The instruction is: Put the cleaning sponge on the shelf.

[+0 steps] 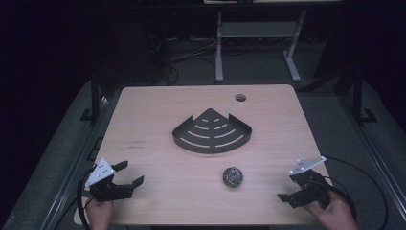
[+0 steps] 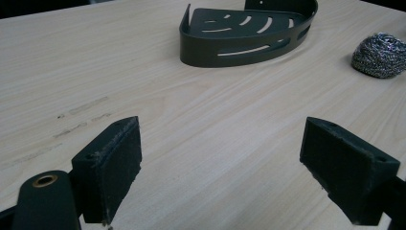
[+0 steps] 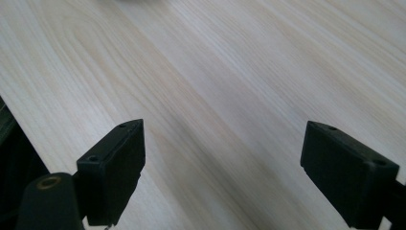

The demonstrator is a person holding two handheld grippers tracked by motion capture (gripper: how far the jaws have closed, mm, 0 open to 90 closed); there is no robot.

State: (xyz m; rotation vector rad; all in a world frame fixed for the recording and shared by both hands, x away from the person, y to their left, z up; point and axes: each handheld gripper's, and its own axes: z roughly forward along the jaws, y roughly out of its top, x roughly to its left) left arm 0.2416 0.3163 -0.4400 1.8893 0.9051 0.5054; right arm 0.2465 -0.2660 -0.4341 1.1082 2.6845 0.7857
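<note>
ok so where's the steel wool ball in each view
High view: the steel wool ball lies on the table, near side of the black corner shelf, right of centre.
Left gripper view: it sits at the far right edge, right of the shelf.
Right gripper view: bare wood between open jaws; no ball visible.
Shared landmark: the shelf.

Steel scourer [image 1: 232, 176] near black shelf [image 1: 212, 132], wooden table [image 1: 158, 115]

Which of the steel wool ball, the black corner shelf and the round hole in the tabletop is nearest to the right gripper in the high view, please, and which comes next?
From the right gripper:
1. Steel wool ball, to its left.
2. Black corner shelf, at the table's middle.
3. Round hole, near the far edge.
</note>
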